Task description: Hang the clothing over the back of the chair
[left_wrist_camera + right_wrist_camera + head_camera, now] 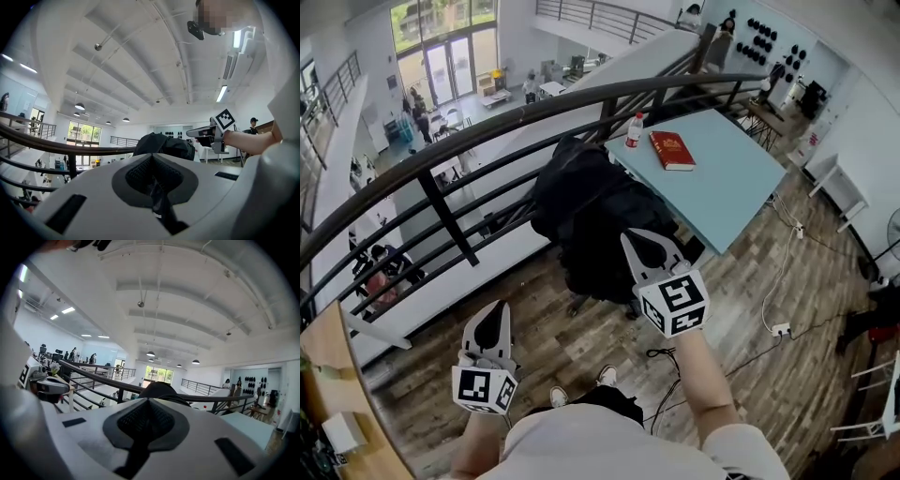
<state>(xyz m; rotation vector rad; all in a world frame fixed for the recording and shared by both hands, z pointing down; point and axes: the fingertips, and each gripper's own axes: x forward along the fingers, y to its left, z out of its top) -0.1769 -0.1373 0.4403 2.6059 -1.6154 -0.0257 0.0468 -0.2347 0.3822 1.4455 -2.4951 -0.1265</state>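
At the bottom edge of the head view are the person's pale shirt and two shoes on the wood-plank floor (572, 361). Just above, at lower left, the left gripper (499, 309) points up the frame over bare planks. Its own view shows the jaws pressed together with nothing pinched between them. The right gripper (630, 240) is near the frame's centre, further up than the left. Its tip overlaps the lower edge of the black clothing (581, 211) in the picture. In the right gripper view its jaws are also pressed together on nothing, and the dark garment is beyond the tips, so no contact is visible. The clothing is heaped over the chair (579, 304) in the middle of the frame. It hides the chair almost wholly, and only part of the base shows on the floor beneath. To the right, a white power strip (780, 329) with a trailing cable lies on the planks. Beyond the chair, at upper right, is a light-blue surface (727, 183). It carries a red book (671, 150) and, beside it near the corner, an upright bottle (634, 129) with a red cap. A black railing (441, 178) curves across behind the chair, and a lower hall lies past it.
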